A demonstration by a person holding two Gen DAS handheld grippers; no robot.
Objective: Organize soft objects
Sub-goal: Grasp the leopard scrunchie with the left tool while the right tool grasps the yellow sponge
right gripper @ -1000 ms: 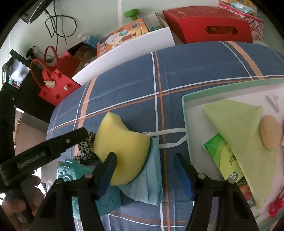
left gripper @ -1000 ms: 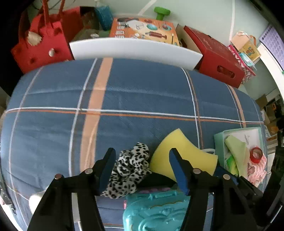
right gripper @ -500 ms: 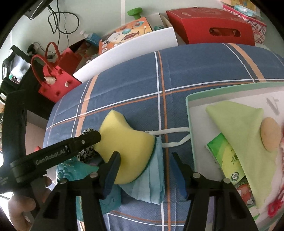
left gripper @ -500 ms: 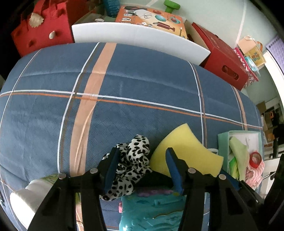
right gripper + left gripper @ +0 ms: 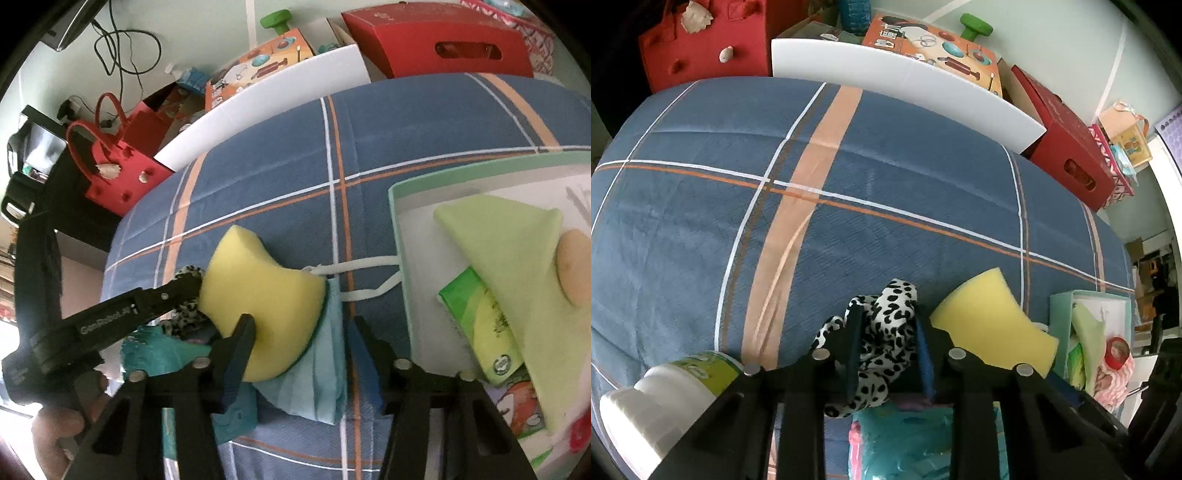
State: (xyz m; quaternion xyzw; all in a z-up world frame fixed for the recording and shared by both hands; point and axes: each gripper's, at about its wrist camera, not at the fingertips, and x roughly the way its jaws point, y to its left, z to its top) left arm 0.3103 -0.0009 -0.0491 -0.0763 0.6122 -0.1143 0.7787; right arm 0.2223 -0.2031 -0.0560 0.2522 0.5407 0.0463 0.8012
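One leopard scrunchie (image 5: 882,332) pinched in left claw (image 5: 886,343); one yellow sponge (image 5: 266,295), one mask (image 5: 317,373) between spread right claw (image 5: 301,336) fingers.

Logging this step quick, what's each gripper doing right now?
Left gripper: shut on the leopard-print scrunchie.
Right gripper: open, fingers either side of the yellow sponge, holding nothing.

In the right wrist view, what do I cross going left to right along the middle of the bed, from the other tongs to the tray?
Left tongs shut on the leopard-print scrunchie → yellow sponge → blue face mask → mint tray → light green cloth.
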